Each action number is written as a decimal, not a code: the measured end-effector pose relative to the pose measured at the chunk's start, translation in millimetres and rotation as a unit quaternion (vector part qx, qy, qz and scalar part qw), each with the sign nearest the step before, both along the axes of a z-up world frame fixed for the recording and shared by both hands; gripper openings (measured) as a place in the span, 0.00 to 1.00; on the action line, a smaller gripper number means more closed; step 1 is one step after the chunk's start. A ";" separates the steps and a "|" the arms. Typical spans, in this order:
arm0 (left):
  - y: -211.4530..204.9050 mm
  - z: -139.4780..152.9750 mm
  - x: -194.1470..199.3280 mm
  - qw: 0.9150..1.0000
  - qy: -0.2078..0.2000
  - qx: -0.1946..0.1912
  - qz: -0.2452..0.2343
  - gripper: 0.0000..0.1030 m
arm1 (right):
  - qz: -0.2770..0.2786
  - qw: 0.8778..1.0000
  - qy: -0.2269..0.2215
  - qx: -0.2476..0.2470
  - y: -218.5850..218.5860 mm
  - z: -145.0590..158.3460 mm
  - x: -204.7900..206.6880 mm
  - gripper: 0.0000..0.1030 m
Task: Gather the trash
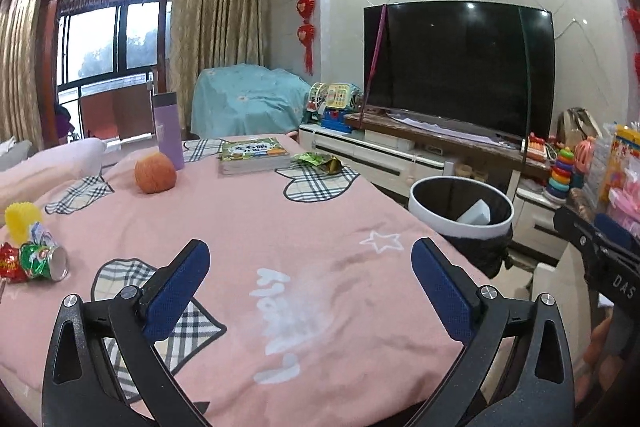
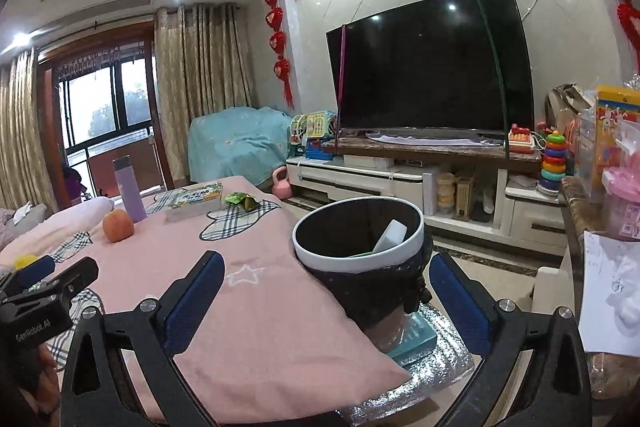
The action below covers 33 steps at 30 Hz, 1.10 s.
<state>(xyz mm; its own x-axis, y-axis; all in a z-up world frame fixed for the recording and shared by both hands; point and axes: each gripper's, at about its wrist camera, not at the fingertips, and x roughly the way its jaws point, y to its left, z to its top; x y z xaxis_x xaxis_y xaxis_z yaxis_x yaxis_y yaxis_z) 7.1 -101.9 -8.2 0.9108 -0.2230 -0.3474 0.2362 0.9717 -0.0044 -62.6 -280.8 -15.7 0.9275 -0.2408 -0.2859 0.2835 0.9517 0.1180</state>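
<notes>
A white-rimmed black trash bin point(image 1: 460, 211) stands beside the table's right edge, with a white box inside; it also shows in the right wrist view point(image 2: 358, 239). A crushed green can point(image 1: 44, 262) and a red wrapper point(image 1: 10, 263) lie at the table's left edge. A green wrapper point(image 1: 318, 161) lies at the far side near the book; it shows in the right wrist view point(image 2: 240, 199) too. My left gripper point(image 1: 310, 281) is open and empty above the pink cloth. My right gripper point(image 2: 328, 291) is open and empty, near the bin.
The pink cloth-covered table point(image 1: 280, 227) also holds an apple point(image 1: 155, 173), a purple bottle point(image 1: 169, 131), a book point(image 1: 254, 155) and a yellow spiky ball point(image 1: 20, 221). A TV stand point(image 2: 400, 171) with toys stands behind. A cluttered shelf point(image 2: 600, 187) is on the right.
</notes>
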 end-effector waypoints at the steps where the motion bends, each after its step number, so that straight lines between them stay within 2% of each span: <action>1: -0.8 -0.4 -1.7 1.000 -0.002 0.004 0.001 1.00 | -0.002 1.000 0.000 -0.003 1.0 -0.4 -0.8 1.00; 9: -4.9 -1.3 -6.7 1.000 -0.003 0.015 -0.004 1.00 | -0.007 1.000 0.002 0.001 -1.8 -3.1 -5.2 1.00; 33: -0.4 -0.7 -11.6 1.000 -0.006 0.005 0.001 1.00 | -0.001 1.000 -0.006 0.008 -6.0 -2.4 -11.2 1.00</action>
<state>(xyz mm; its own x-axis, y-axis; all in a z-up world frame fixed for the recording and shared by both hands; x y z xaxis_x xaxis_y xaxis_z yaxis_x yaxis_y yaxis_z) -4.5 -102.3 -8.9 0.9151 -0.2174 -0.3395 0.2342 0.9722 0.0087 -73.9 -286.8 -18.1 0.9302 -0.2384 -0.2792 0.2841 0.9491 0.1358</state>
